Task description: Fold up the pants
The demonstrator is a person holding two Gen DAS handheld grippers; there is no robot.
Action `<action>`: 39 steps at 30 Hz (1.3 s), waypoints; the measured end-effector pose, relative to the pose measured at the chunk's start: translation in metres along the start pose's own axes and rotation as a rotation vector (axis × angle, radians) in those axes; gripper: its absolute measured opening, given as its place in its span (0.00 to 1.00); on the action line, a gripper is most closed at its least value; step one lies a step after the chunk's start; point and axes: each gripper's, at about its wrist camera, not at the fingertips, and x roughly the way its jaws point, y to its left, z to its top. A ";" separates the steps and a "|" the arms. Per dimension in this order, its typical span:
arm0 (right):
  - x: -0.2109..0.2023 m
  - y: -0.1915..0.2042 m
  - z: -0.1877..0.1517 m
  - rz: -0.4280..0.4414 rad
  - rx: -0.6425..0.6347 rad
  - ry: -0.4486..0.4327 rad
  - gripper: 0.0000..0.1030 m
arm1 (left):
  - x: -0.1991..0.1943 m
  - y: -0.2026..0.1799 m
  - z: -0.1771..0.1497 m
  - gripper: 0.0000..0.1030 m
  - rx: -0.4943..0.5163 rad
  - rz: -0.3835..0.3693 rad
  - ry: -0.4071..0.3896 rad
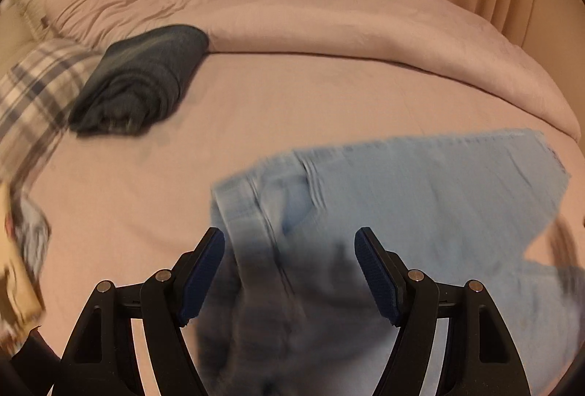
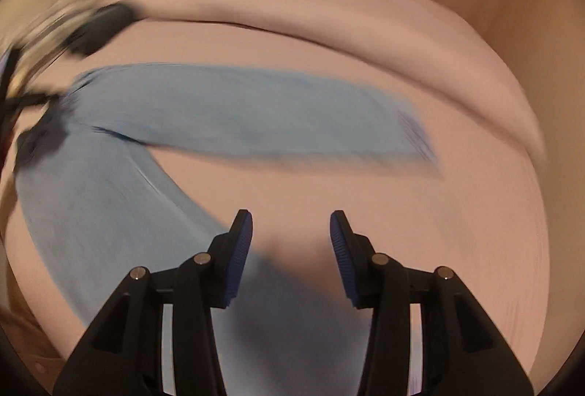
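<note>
folding not yet begun: light blue jeans (image 2: 226,110) spread unfolded on the bed (image 1: 329,103) with legs splayed apart, left claw (image 1: 290,242) spread above the waistband, right claw (image 2: 291,224) spread, pinching nothing, beside one leg; all folds remaining.

light blue jeans (image 1: 420,184) lying on the pink bed (image 1: 146,195), no folds done; legs (image 2: 237,110) splayed apart in a V, one running flat across toward the bed's right side with its frayed hem (image 2: 416,136) at the end, the other (image 2: 91,213) angling down to the near edge; waistband (image 1: 256,213) at the left end; whole thing's motion-blurred so finer detail is a no-go
</note>
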 end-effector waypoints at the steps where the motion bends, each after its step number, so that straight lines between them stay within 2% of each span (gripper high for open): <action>1: 0.018 0.006 0.020 0.011 -0.060 0.003 0.42 | 0.008 0.002 0.009 0.72 0.020 -0.015 0.014; 3: 0.063 0.020 0.068 0.033 -0.190 0.024 0.41 | 0.019 0.004 0.021 0.72 0.041 0.000 0.027; 7: 0.122 0.032 0.130 0.061 -0.320 0.054 0.42 | 0.049 -0.008 0.042 0.72 0.187 -0.088 0.093; 9: 0.142 0.041 0.157 0.074 -0.350 0.092 0.42 | 0.059 -0.011 0.049 0.72 0.239 -0.075 0.094; 10: 0.153 0.043 0.164 0.071 -0.362 0.105 0.42 | 0.065 -0.010 0.052 0.72 0.265 -0.082 0.100; 13: 0.175 0.041 0.178 0.102 -0.399 0.173 0.42 | 0.088 -0.002 0.058 0.72 0.263 -0.144 0.192; 15: 0.201 0.042 0.179 0.114 -0.411 0.268 0.40 | 0.102 -0.002 0.057 0.72 0.280 -0.192 0.248; 16: 0.219 0.042 0.179 0.149 -0.395 0.323 0.38 | 0.108 -0.001 0.060 0.64 0.294 -0.205 0.272; 17: 0.223 0.043 0.180 0.167 -0.384 0.325 0.36 | 0.110 -0.002 0.059 0.57 0.296 -0.230 0.283; 18: 0.223 0.044 0.182 0.198 -0.374 0.324 0.23 | 0.108 -0.004 0.058 0.44 0.301 -0.257 0.273; 19: 0.222 0.046 0.183 0.208 -0.384 0.323 0.15 | 0.104 -0.007 0.056 0.36 0.317 -0.267 0.256; 21: 0.219 0.063 0.180 0.163 -0.479 0.321 0.05 | 0.095 -0.013 0.052 0.28 0.345 -0.228 0.209; 24: 0.216 0.070 0.191 0.122 -0.506 0.295 0.04 | 0.084 -0.005 0.054 0.25 0.289 -0.205 0.134; 27: 0.219 0.069 0.217 0.062 -0.454 0.207 0.04 | 0.085 0.001 0.054 0.25 0.248 -0.178 0.102; 29: 0.238 0.078 0.222 0.015 -0.452 0.197 0.05 | 0.096 -0.005 0.045 0.27 0.264 -0.128 0.125; 31: 0.264 0.093 0.223 -0.023 -0.476 0.230 0.07 | 0.096 -0.006 0.042 0.32 0.273 -0.084 0.108; 32: 0.270 0.099 0.221 -0.045 -0.496 0.219 0.08 | 0.095 -0.005 0.041 0.33 0.268 -0.082 0.108; 33: 0.271 0.105 0.223 -0.053 -0.506 0.202 0.10 | 0.092 -0.001 0.041 0.38 0.256 -0.086 0.112; 34: 0.269 0.102 0.229 -0.027 -0.462 0.209 0.10 | 0.089 0.000 0.043 0.52 0.250 -0.080 0.112; 35: 0.266 0.097 0.235 -0.011 -0.426 0.216 0.11 | 0.084 0.005 0.047 0.61 0.242 -0.063 0.100; 36: 0.257 0.091 0.240 -0.019 -0.402 0.200 0.17 | 0.079 0.009 0.048 0.75 0.234 -0.060 0.089; 37: 0.249 0.085 0.244 -0.030 -0.388 0.175 0.25 | 0.070 0.023 0.053 0.77 0.217 -0.077 0.077; 39: 0.231 0.065 0.249 -0.038 -0.338 0.147 0.31 | 0.058 0.040 0.054 0.77 0.162 -0.129 0.062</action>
